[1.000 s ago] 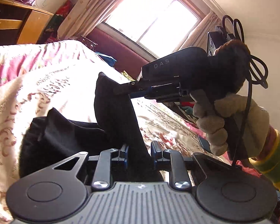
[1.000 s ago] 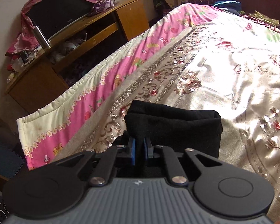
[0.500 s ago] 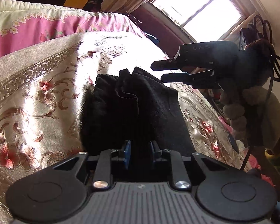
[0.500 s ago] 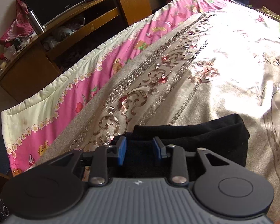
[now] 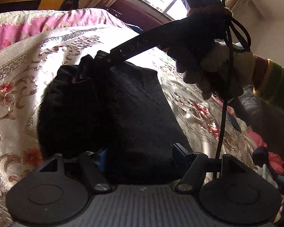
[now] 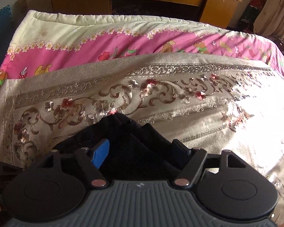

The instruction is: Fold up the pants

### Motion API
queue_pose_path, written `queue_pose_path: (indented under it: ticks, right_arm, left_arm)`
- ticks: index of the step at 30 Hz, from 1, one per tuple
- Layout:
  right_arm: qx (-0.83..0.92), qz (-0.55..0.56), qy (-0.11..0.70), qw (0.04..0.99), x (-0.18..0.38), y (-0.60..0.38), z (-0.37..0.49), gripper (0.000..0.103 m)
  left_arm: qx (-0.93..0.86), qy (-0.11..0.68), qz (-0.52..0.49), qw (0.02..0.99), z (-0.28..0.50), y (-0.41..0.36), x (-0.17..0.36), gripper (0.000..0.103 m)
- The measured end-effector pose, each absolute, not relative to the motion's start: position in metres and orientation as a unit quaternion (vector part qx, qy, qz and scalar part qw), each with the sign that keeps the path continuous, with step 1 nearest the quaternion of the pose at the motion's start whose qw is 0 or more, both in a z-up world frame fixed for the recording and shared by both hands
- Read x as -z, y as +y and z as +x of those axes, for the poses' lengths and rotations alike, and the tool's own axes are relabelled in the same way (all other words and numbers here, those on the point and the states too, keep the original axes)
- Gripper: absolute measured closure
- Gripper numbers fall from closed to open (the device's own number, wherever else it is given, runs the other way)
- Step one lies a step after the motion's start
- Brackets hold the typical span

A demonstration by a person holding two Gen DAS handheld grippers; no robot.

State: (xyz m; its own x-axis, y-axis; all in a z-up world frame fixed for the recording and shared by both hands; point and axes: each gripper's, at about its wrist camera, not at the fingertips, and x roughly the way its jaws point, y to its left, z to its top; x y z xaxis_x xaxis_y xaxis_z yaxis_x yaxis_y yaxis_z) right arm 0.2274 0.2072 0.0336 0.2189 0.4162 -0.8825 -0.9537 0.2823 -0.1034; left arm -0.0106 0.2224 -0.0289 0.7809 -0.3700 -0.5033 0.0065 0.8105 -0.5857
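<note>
The left tool (image 5: 140,151) is opening, its jaws wide apart with the folded black pants (image 5: 123,106) between them but not pinched. The right tool (image 6: 142,149) is opening too, jaws spread over the bundle's bunched end; whether a pad brushes cloth is hard to tell. The pants lie on the gold floral bedspread (image 6: 179,102), near its pink quilt (image 6: 85,43) edge.

Matt black knit pants (image 5: 123,102) lie on a glossy embroidered satin bedspread (image 6: 179,109) over a cotton quilt (image 6: 85,43)
</note>
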Motion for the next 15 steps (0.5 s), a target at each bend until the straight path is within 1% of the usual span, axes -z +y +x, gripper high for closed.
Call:
queue_pose_path:
  ticks: [1, 2, 3, 4, 5, 6, 8, 15]
  right_arm:
    - [-0.492, -0.343, 0.397, 0.695, -0.029, 0.207, 0.233, 0.029]
    - [-0.497, -0.332, 0.409, 0.689, -0.025, 0.206, 0.24, 0.031]
    - [-0.498, -0.306, 0.431, 0.688, -0.021, 0.204, 0.248, 0.036]
    - [-0.495, -0.281, 0.457, 0.683, -0.019, 0.203, 0.252, 0.058]
    - [-0.496, -0.265, 0.475, 0.677, -0.02, 0.202, 0.252, 0.071]
    - [-0.496, -0.263, 0.473, 0.679, -0.023, 0.2, 0.247, 0.073]
    - [-0.498, -0.262, 0.461, 0.686, -0.032, 0.195, 0.238, 0.08]
    - [-0.523, -0.182, 0.412, 0.724, -0.099, 0.174, 0.227, 0.081]
  left_arm:
    - [0.101, 0.317, -0.29, 0.897, -0.009, 0.223, 0.03, 0.039]
    - [0.097, 0.317, -0.293, 0.897, -0.008, 0.224, 0.031, 0.053]
    - [0.097, 0.314, -0.3, 0.895, -0.007, 0.228, 0.032, 0.06]
    - [0.099, 0.31, -0.311, 0.893, -0.008, 0.232, 0.031, 0.062]
    - [0.101, 0.304, -0.32, 0.891, -0.01, 0.237, 0.031, 0.064]
    - [0.102, 0.299, -0.328, 0.89, -0.012, 0.241, 0.03, 0.065]
    - [0.102, 0.294, -0.324, 0.893, -0.015, 0.241, 0.026, 0.066]
    - [0.104, 0.224, -0.316, 0.916, -0.045, 0.26, -0.023, 0.069]
